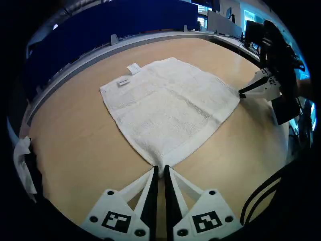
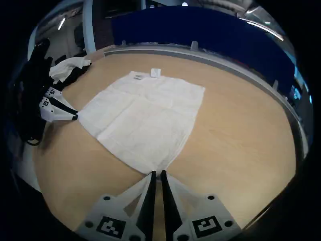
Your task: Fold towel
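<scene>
A white towel (image 1: 168, 108) lies spread flat on the wooden table (image 1: 80, 132), with a small tag (image 1: 134, 68) at its far edge. My left gripper (image 1: 160, 169) is shut on the towel's near corner, which is pinched between the two fingertips. Farther right, my right gripper (image 1: 241, 93) touches the towel's right corner. In the right gripper view the towel (image 2: 148, 120) spreads ahead, its tag (image 2: 155, 72) far off. My right gripper (image 2: 157, 173) is closed on the near corner, and the left gripper (image 2: 74, 117) holds the left corner.
A blue partition (image 1: 120, 20) and a grey rim (image 2: 208, 58) border the table's far side. A crumpled white cloth (image 2: 68, 66) over a dark item lies near the table's edge, also seen as a white cloth (image 1: 22, 160). Bare wood surrounds the towel.
</scene>
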The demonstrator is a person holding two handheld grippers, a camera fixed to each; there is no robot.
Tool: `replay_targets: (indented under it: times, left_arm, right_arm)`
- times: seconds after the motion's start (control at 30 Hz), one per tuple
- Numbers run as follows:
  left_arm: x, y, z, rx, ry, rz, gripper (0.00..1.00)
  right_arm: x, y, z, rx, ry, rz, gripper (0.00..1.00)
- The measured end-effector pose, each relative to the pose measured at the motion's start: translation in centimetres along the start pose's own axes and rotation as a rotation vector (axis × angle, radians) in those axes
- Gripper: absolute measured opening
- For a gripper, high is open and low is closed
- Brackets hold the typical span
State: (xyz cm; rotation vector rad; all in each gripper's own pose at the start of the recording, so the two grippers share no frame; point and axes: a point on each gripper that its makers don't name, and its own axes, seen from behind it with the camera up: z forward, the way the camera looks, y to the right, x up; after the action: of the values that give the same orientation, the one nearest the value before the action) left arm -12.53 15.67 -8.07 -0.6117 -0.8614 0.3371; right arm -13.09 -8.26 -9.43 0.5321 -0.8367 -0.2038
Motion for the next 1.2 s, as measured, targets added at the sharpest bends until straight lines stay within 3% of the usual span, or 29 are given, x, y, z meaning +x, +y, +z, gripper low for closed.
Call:
replay_targets:
  times: [0.63,1.2]
  left_arm:
    - [0.3,-0.1,-0.2,-0.007,0.0,0.005,0.1]
    - [2.9,0.3,-2.8,-0.016,0.028,0.013,0.1]
  right_arm:
    - [0.6,-0.4,-0.4,0.012,0.004,-0.011,0.05]
    - [4.6,-0.1,-3.9,0.004,0.074,-0.008,0.05]
